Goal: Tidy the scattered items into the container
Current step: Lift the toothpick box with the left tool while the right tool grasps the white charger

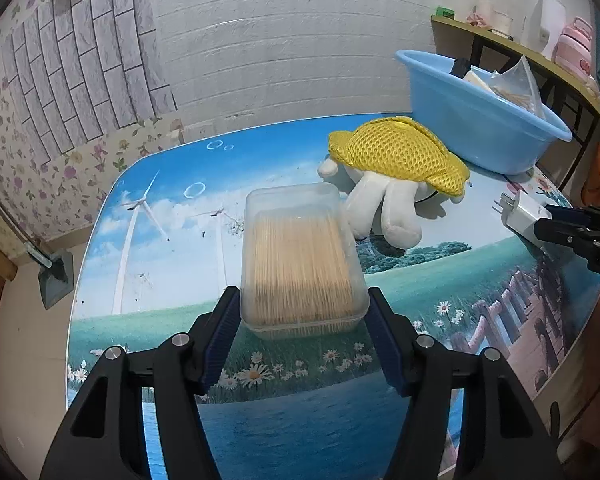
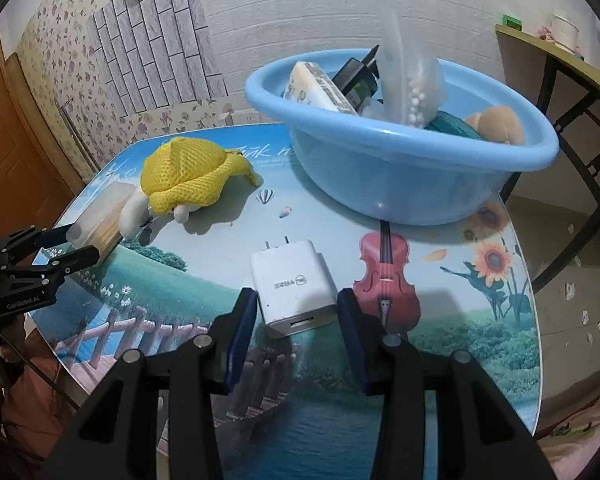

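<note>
A clear box of toothpicks [image 1: 302,264] lies on the printed table; my left gripper [image 1: 303,312] straddles its near end, fingers touching or almost touching its sides. It also shows in the right wrist view [image 2: 100,216]. A white charger plug [image 2: 292,284] lies between the open fingers of my right gripper [image 2: 296,312], with small gaps on both sides. It also shows in the left wrist view [image 1: 524,214]. A yellow and white plush toy [image 1: 396,164] [image 2: 188,178] lies near the blue basin [image 2: 380,184] [image 1: 472,120], which holds several items.
The table [image 2: 440,344] is round with a printed landscape top and stands against a tiled wall. A wooden shelf on a black frame [image 2: 560,60] stands to the right behind the basin. A door [image 2: 4,140] is at left.
</note>
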`<state>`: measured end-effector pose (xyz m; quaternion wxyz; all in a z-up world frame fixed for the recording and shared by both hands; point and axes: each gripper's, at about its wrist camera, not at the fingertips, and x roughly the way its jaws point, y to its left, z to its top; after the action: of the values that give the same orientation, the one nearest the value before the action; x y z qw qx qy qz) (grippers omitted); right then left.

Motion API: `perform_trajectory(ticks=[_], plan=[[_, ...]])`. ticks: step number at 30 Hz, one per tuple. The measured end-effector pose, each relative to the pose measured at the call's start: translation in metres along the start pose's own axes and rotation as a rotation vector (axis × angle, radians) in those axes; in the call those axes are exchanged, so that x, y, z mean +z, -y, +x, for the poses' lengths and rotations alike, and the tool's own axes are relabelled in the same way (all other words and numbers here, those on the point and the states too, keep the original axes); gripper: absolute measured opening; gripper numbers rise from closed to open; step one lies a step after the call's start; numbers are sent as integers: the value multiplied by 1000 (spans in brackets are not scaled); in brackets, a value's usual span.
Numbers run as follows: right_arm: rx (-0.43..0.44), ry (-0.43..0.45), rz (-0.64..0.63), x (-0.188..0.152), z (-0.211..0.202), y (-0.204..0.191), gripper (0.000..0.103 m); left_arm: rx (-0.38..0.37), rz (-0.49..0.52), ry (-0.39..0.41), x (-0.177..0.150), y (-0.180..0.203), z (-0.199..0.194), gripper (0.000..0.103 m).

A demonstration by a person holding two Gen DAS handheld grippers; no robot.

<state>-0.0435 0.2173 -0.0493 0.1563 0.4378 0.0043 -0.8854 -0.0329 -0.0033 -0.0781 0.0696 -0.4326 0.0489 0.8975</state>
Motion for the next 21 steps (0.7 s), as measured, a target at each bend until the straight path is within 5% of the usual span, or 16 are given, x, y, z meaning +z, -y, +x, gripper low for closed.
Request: perform_trajectory(ticks=[21], plan=[[-7, -25, 26, 1, 13, -1, 48, -11, 17, -18, 11, 0, 21, 67]])
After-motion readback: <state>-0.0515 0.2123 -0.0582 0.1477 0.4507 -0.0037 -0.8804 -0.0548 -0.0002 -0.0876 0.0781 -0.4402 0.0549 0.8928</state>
